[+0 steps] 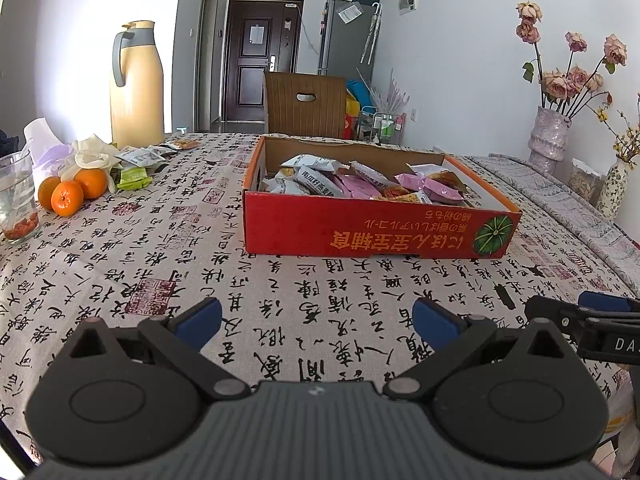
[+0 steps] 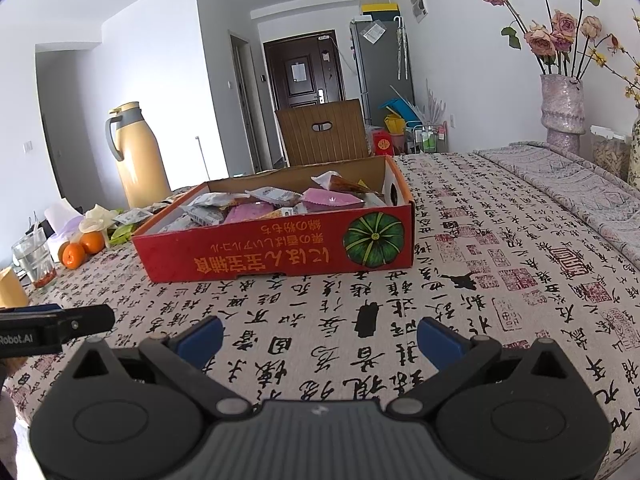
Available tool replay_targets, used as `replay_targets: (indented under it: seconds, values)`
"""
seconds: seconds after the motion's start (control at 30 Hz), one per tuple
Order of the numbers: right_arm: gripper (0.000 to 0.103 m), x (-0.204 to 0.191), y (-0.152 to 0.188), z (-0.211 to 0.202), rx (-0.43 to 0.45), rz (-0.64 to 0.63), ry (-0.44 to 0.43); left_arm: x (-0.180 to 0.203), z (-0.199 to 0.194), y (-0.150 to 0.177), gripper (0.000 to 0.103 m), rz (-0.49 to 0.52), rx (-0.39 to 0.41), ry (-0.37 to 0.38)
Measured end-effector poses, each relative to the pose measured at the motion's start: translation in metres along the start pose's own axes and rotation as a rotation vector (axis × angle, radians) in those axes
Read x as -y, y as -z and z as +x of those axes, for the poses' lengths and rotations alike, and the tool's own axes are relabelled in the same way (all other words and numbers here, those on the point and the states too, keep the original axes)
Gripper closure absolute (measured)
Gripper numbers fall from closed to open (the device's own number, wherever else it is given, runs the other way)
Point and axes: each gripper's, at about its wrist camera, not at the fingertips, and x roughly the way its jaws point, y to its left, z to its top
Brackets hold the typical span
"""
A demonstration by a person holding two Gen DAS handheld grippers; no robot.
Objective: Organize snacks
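A red cardboard box with a green pumpkin picture sits on the table and holds several pink, grey and orange snack packets. It also shows in the right wrist view. More loose snack packets lie at the far left by the thermos. My left gripper is open and empty, low over the tablecloth in front of the box. My right gripper is open and empty, also in front of the box, to the right of the left one.
A yellow thermos, three oranges, a glass and tissues stand at the left. Vases with dried roses stand at the right. A wooden chair is behind the table.
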Motion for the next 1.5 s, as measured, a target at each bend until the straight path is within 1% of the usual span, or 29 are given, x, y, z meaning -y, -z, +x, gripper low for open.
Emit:
replay_targets:
  seconds: [1.5]
  values:
    - [0.0, 0.0012, 0.0029, 0.0006, -0.007, -0.001, 0.002, 0.0041, -0.0019, 0.0018, 0.0, 0.011, 0.008, 0.01]
